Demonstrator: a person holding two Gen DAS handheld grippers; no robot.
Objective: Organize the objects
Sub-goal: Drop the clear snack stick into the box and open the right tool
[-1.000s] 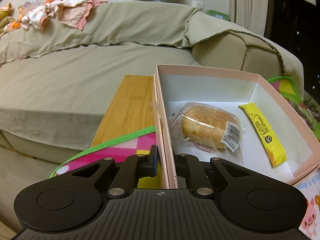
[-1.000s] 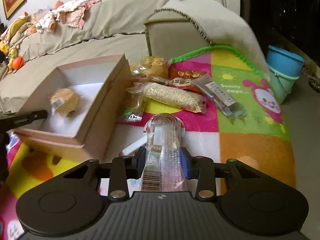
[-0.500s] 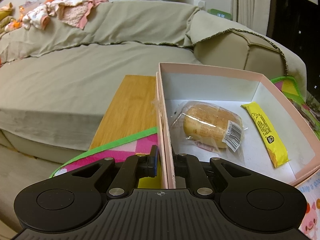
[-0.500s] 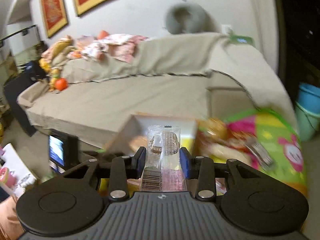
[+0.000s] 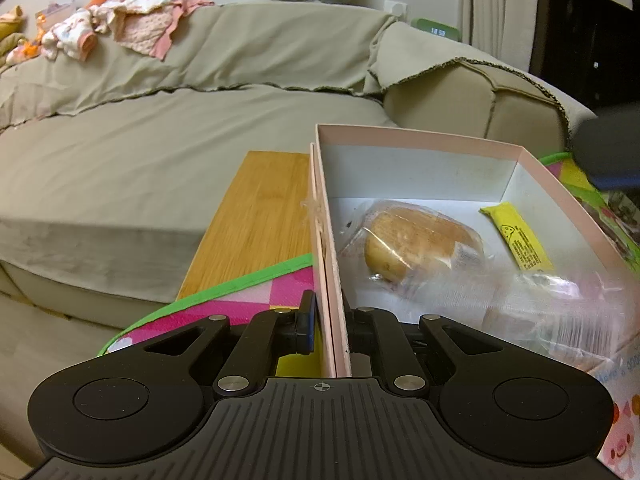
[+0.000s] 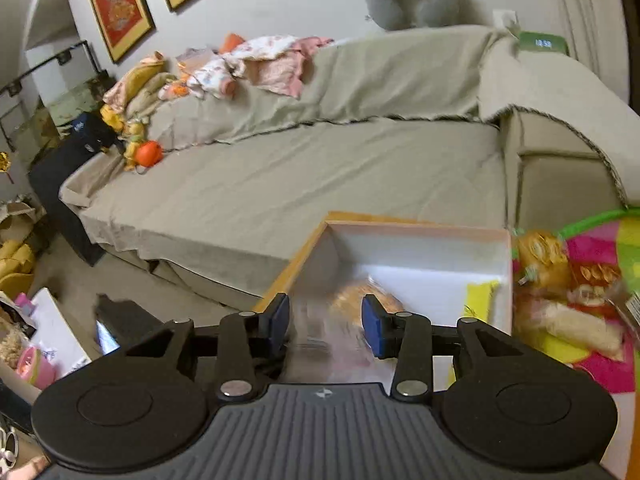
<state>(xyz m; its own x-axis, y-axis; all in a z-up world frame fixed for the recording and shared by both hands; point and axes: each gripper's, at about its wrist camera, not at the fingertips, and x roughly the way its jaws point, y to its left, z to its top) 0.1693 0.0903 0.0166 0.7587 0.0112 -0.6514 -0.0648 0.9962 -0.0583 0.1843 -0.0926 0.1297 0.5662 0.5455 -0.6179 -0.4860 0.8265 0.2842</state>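
My left gripper point(image 5: 328, 330) is shut on the near left wall of the pink box point(image 5: 416, 136). Inside the box lie a wrapped bread bun point(image 5: 416, 246), a yellow snack bar point(image 5: 520, 242) and a clear cracker packet point(image 5: 560, 308), blurred, at the near right. In the right wrist view my right gripper point(image 6: 325, 326) is open above the box point(image 6: 420, 230); the blurred clear packet point(image 6: 320, 344) sits loose between and below its fingers. The bun point(image 6: 368, 300) and yellow bar point(image 6: 480, 298) show beneath. A dark part of the right gripper point(image 5: 608, 148) shows at the left view's right edge.
A grey covered sofa point(image 5: 160, 140) runs behind the box, with clothes point(image 5: 132, 32) on its back. A wooden board point(image 5: 260, 216) lies left of the box. The colourful play mat point(image 6: 592, 264) to the right holds several snack packets point(image 6: 568, 320). Clutter point(image 6: 36, 360) sits on the floor at left.
My right gripper carried the clear packet over the box and opened; the packet has dropped out of its grip into the box. My left gripper has kept its hold on the box wall.
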